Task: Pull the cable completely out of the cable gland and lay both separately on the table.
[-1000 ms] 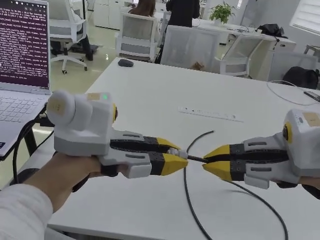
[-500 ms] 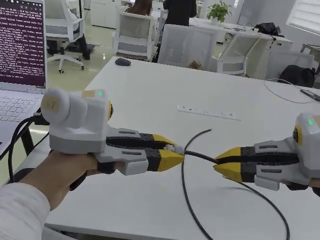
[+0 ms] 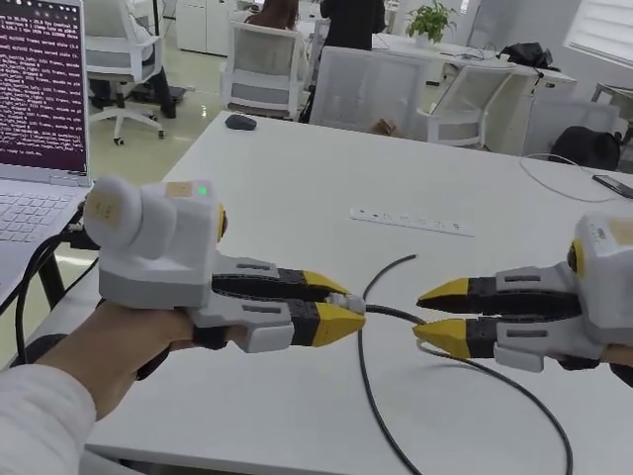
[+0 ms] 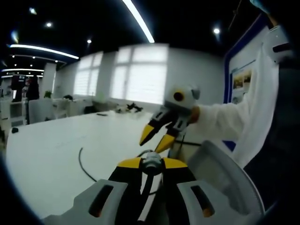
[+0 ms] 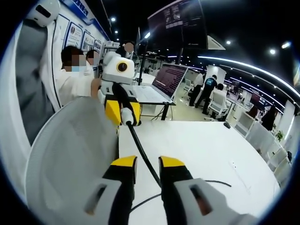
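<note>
My left gripper (image 3: 352,309) is shut on the small pale cable gland (image 3: 350,299) above the white table (image 3: 297,188). A black cable (image 3: 362,366) runs out of the gland to the right, between the fingers of my right gripper (image 3: 419,314), which is open, then loops down over the table. In the right gripper view the cable (image 5: 140,150) passes between the parted yellow fingertips (image 5: 124,162) toward the gland (image 5: 125,115). In the left gripper view the gland (image 4: 151,159) sits in the closed jaws, with the open right gripper (image 4: 158,136) ahead.
An open laptop (image 3: 40,99) stands at the left, beside the table's edge. A white power strip (image 3: 410,221) lies mid-table, a mouse (image 3: 239,122) at the far side, a phone (image 3: 613,185) at the right. Office chairs (image 3: 371,94) stand behind.
The right gripper's jaws, shut on the cable in both earlier frames, have opened and let it go. Before that it drew away to the right. The left gripper still holds the gland.
</note>
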### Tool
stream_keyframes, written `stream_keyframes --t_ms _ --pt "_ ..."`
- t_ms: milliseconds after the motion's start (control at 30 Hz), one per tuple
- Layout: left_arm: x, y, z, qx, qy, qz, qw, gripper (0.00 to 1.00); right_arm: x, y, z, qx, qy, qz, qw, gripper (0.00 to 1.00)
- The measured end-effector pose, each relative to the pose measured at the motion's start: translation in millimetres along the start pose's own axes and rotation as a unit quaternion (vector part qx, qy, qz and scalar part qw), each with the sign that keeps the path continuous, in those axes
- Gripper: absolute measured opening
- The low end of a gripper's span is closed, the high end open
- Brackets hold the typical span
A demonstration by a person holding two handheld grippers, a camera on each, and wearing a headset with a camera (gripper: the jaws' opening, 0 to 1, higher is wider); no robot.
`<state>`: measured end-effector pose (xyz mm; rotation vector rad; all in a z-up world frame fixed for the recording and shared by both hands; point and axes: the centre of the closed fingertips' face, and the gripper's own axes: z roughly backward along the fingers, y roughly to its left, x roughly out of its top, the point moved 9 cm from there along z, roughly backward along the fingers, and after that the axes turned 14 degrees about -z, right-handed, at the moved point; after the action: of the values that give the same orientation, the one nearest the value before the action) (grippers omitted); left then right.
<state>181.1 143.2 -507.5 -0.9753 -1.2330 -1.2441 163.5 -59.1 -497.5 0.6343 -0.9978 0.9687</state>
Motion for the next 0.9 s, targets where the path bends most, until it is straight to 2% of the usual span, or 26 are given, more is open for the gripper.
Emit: stream_keyframes --t_ms 200,400,767,900 --pt "-1.0 -2.0 -1.2 -0.006 0.004 -0.001 1.0 0.17 13.0 13.0 -19.5 0.037 -0.008 0.029 0.9989 0.2" --pt "-1.8 0.0 0.0 -0.003 0.005 0.0 1.0 0.17 14.8 15.1 -29.5 0.054 -0.006 0.038 0.9978 0.08" --pt "-3.0 3.0 0.8 -0.001 0.005 0.013 0.9999 0.17 12.0 15.8 -30.2 0.057 -0.007 0.033 0.9978 0.06" --pt "-2.8 4.4 2.9 0.005 -0.002 0.022 0.9998 0.17 9.6 12.3 -27.2 0.052 -0.006 0.031 0.9981 0.06"
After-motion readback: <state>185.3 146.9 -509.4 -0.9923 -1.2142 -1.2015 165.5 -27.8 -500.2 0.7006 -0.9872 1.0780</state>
